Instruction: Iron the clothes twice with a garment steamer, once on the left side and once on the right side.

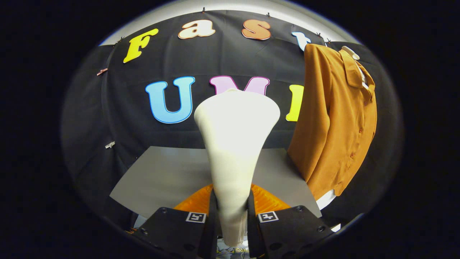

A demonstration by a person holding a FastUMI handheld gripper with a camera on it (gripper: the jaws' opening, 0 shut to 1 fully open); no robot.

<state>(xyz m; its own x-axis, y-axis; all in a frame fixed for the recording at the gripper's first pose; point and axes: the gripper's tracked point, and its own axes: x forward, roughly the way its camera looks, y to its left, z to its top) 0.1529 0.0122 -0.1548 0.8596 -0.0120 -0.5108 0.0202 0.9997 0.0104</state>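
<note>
Gripping the cream garment steamer (235, 144) by its handle, the gripper (232, 219) clamps both fingers on it; orange shirt (337, 118) hangs right of the steamer.

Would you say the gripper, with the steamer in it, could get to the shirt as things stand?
Probably yes. The gripper is shut on the steamer, and the shirt hangs off to the right beyond it, with nothing visible between them.
</note>
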